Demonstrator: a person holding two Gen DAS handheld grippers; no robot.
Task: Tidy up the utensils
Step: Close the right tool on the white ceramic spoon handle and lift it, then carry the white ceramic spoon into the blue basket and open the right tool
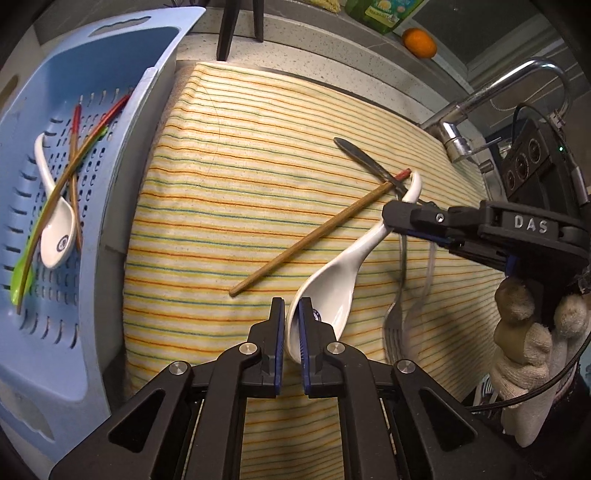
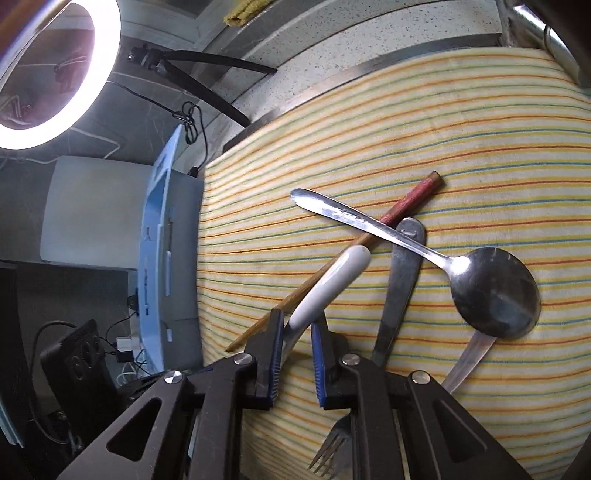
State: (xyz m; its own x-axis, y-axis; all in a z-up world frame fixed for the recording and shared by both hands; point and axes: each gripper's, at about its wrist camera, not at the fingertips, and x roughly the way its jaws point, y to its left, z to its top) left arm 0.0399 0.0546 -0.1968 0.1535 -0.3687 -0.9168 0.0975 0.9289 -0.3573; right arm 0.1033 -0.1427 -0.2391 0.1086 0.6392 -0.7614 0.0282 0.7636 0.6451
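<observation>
A white ceramic spoon (image 1: 340, 273) lies on the striped cloth (image 1: 229, 184). My left gripper (image 1: 291, 314) is shut on the rim of its bowl. My right gripper (image 2: 297, 326) stands around the spoon's handle (image 2: 332, 280), jaws a little apart; it also shows in the left wrist view (image 1: 397, 218). A wooden chopstick (image 1: 314, 236) with a red end lies under the handle. A metal spoon (image 2: 491, 291), a fork (image 2: 399, 280) and a knife (image 2: 469, 358) lie beside it. The blue basket (image 1: 122, 173) at left holds a white spoon (image 1: 55, 221), chopsticks (image 1: 75, 155) and a green utensil (image 1: 20, 280).
A faucet (image 1: 491, 96) stands at the cloth's far right edge. An orange (image 1: 419, 42) and a green packet (image 1: 384, 13) sit on the back counter. Tripod legs (image 1: 229, 29) stand behind the cloth. A ring light (image 2: 51, 74) glows in the right wrist view.
</observation>
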